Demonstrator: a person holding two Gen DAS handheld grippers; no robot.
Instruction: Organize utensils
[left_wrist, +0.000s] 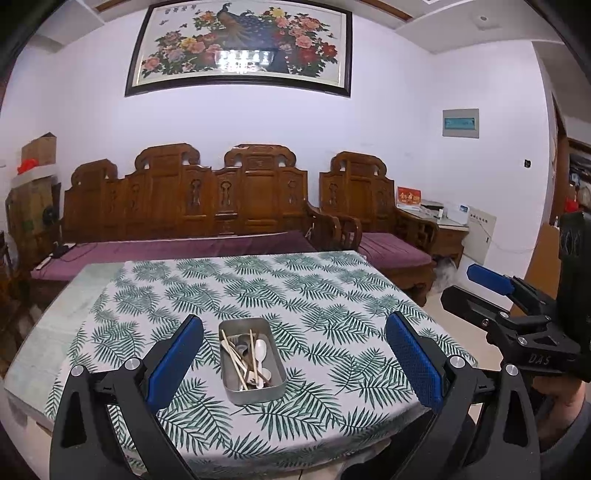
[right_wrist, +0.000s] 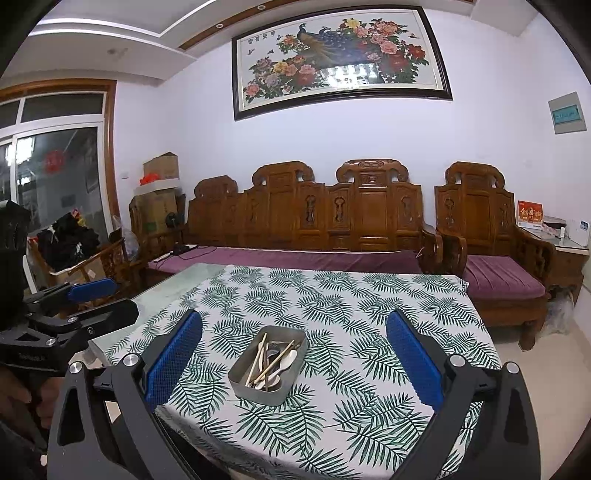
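Note:
A grey metal tray (left_wrist: 277, 386) stands on the leaf-patterned tablecloth (left_wrist: 314, 295) near the table's front edge. In it lie several wooden chopsticks (left_wrist: 232, 356) and spoons, one of them white (left_wrist: 260, 349). The tray (right_wrist: 242, 376) with chopsticks (right_wrist: 258, 360) and a white spoon (right_wrist: 290, 358) also shows in the right wrist view. My left gripper (left_wrist: 293, 363) is open and empty, held back from the tray. My right gripper (right_wrist: 293, 363) is open and empty too, at the same distance. Each gripper shows at the edge of the other's view.
The tablecloth (right_wrist: 369, 302) leaves a bare pale strip of table (left_wrist: 55, 317) on the left. A carved wooden sofa (left_wrist: 192, 206) with purple cushions and a matching armchair (left_wrist: 373, 206) stand behind the table. Boxes (right_wrist: 159, 192) are stacked at the far left.

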